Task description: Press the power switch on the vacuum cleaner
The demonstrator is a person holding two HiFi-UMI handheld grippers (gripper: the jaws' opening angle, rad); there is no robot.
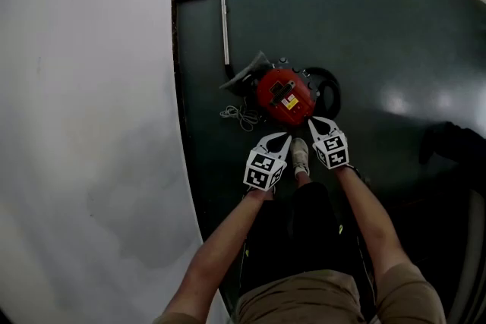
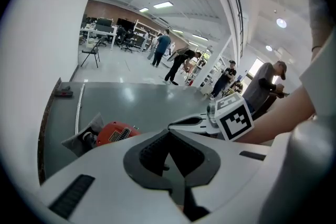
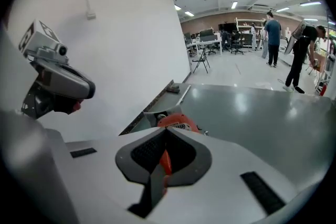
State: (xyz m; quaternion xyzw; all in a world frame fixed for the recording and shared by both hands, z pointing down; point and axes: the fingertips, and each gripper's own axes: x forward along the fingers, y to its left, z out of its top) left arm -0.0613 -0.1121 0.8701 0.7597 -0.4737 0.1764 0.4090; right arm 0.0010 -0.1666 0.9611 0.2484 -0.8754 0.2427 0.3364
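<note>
The red vacuum cleaner (image 1: 285, 96) is seen resting on the dark green floor (image 1: 380, 34), just ahead of the person's shoe (image 1: 301, 157). The left gripper (image 1: 282, 137) and the right gripper (image 1: 314, 122) are held above it, side by side. The fingers of both are closed tip to tip, and nothing is gripped by either. The power switch cannot be picked out on the housing in any view, so the wrong spot could well be pressed, with the yellow label (image 1: 289, 101) or a bare part of the shell taken for it. Since the body is rounded, a press placed off centre could be expected to slide off, or to roll the machine aside rather than work the switch. The loose cord (image 1: 241, 116) beside the body and the black hose (image 1: 330, 91) curled at its right side could be snagged by a low approach. To the left, room is limited by the white wall (image 1: 83, 87) and the edge strip (image 1: 176, 72) of the floor, near which a metal tube (image 1: 225, 15) lies. To the right and beyond the machine, open floor is left for moving.
</note>
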